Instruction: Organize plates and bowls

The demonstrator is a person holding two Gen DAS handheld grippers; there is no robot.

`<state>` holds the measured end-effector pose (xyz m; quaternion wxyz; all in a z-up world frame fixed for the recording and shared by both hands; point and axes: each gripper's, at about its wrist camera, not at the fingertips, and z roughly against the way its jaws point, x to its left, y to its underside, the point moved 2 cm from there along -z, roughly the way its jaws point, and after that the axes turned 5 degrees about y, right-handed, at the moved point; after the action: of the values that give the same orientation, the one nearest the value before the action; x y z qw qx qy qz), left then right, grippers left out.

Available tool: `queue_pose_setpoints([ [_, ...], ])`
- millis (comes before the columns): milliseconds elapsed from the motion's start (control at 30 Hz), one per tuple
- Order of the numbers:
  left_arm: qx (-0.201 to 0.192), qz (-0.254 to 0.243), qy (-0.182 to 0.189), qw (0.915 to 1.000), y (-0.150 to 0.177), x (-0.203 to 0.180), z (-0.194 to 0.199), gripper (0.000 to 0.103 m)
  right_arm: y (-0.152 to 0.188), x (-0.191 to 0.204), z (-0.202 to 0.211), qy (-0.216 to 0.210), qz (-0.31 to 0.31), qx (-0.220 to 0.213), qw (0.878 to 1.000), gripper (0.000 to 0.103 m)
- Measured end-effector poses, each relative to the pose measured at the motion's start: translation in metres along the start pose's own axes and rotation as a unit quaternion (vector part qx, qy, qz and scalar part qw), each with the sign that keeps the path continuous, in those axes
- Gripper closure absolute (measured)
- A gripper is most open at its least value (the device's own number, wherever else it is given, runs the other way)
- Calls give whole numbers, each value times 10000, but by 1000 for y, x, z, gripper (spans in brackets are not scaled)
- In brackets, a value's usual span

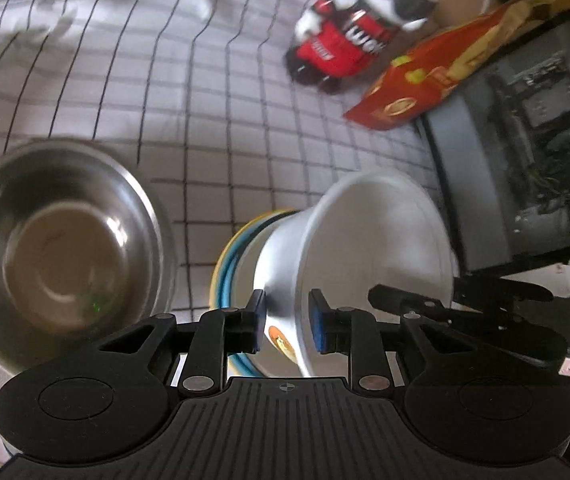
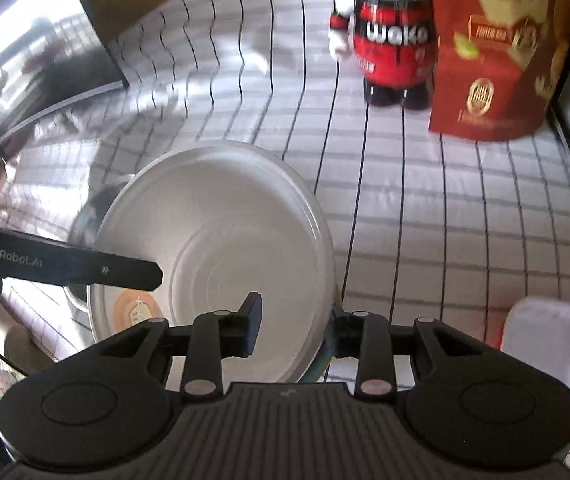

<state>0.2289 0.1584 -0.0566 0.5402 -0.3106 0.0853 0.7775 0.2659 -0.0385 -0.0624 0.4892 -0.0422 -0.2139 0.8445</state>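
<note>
Both the left gripper [image 1: 286, 320] and right gripper [image 2: 295, 326] clamp the white plastic bowl [image 2: 221, 240] by its rim, mid-carry; next likely nesting it into the steel bowl [image 1: 61, 240]

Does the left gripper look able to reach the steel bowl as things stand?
Probably not yet: the left gripper is shut on the white bowl. The steel bowl sits unobstructed beside it.
</note>
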Motion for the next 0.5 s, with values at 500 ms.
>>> queue_pose_setpoints([
  [500,-1139,589,134,9917,0,47,87,77,-36,9,34,209,214,-771,9966,65],
])
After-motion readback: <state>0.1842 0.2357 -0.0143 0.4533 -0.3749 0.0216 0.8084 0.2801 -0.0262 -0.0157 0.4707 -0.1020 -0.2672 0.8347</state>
